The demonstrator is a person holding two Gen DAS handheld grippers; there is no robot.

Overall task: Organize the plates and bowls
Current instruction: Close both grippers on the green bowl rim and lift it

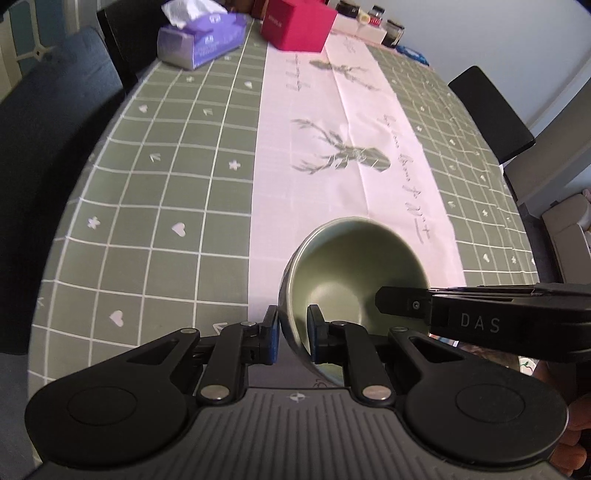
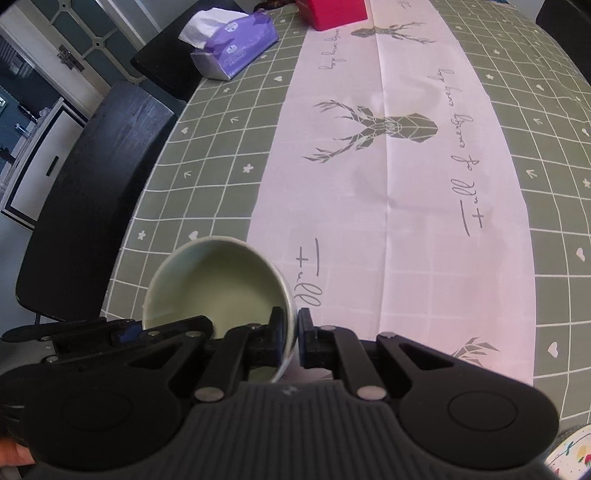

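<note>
A pale green bowl is held between both grippers, tilted, just above the white runner of the tablecloth. My left gripper is shut on the bowl's left wall, one pad outside and one inside. From the right, my right gripper reaches over the opposite rim. In the right wrist view the same bowl sits low left, and my right gripper is shut on its near right rim. There my left gripper shows at the bowl's left rim.
A purple tissue box and a red box stand at the table's far end, with small jars behind. Dark chairs line the left side; another chair is at the right. A flowered plate edge shows at bottom right.
</note>
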